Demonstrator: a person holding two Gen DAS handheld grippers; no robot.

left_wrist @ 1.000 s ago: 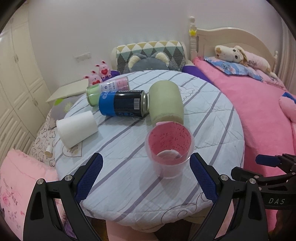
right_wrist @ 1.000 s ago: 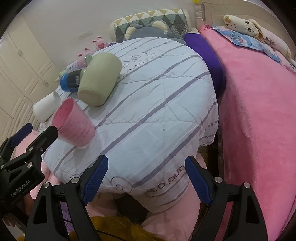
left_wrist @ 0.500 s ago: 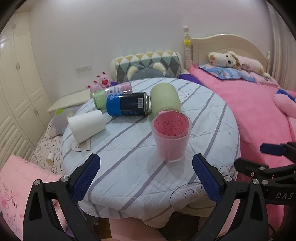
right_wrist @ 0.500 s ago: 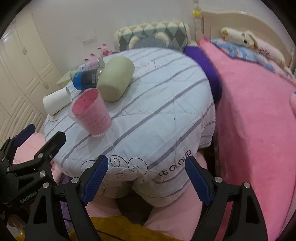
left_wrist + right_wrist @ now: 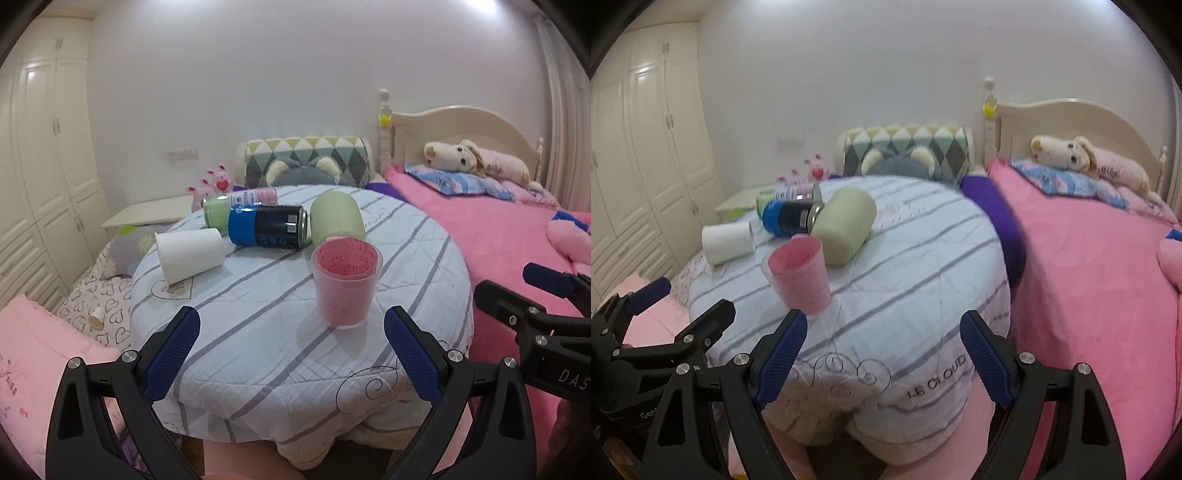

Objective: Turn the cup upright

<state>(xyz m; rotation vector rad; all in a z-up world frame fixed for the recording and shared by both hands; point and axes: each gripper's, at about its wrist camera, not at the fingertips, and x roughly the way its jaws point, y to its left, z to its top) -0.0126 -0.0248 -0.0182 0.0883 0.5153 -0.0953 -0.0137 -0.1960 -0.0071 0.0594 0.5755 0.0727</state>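
Observation:
A pink translucent cup (image 5: 345,282) stands upright, mouth up, on the round table (image 5: 258,343) with its striped white cloth. It also shows in the right wrist view (image 5: 800,275). My left gripper (image 5: 291,350) is open and empty, held back from the cup near the table's front edge. My right gripper (image 5: 882,354) is open and empty, low at the table's front right. A white paper cup (image 5: 190,253) and a pale green cup (image 5: 337,219) lie on their sides behind the pink cup.
A blue and black can (image 5: 267,225) and a green and pink bottle (image 5: 236,203) lie at the back of the table. A pink bed (image 5: 498,236) with soft toys runs along the right. White wardrobes (image 5: 40,177) stand at the left. A cushion (image 5: 306,162) sits behind the table.
Both grippers have drawn back and away from the table. The pink cup stays upright on the cloth and now looks farther off.

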